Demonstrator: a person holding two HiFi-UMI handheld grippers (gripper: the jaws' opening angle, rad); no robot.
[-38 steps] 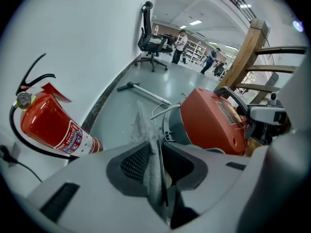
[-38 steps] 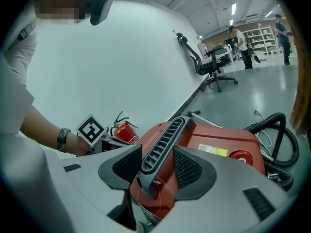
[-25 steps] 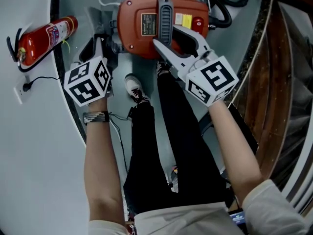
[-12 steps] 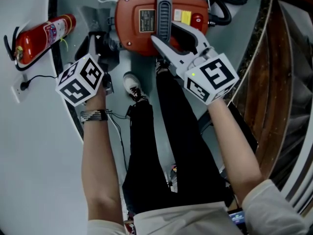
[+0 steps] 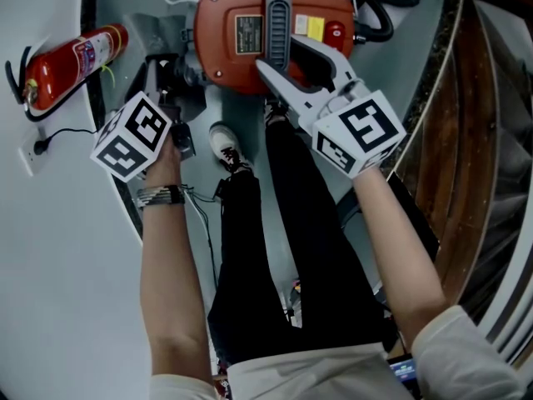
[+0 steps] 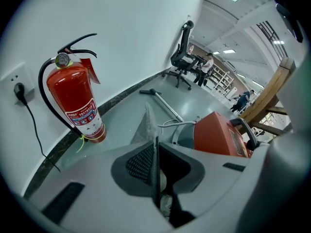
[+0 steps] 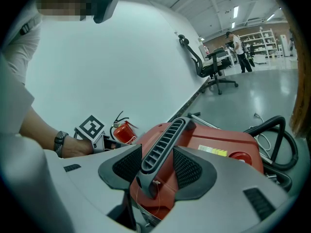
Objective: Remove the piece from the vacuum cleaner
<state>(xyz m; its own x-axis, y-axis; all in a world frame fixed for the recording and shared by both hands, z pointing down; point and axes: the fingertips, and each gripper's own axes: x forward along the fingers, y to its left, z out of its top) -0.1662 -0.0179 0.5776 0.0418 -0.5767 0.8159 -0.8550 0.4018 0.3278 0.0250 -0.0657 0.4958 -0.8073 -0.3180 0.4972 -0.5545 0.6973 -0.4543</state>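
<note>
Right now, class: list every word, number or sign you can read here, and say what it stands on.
No text is legible enough to quote.
Label on the fire extinguisher: too small to read.
Plate and yellow sticker on the vacuum cleaner: blurred.
The marker cubes: square patterns, no words.

Grey floor [image 5: 408, 57] carries a vacuum cleaner [image 5: 229, 57] and fire extinguisher [image 5: 71, 65].
</note>
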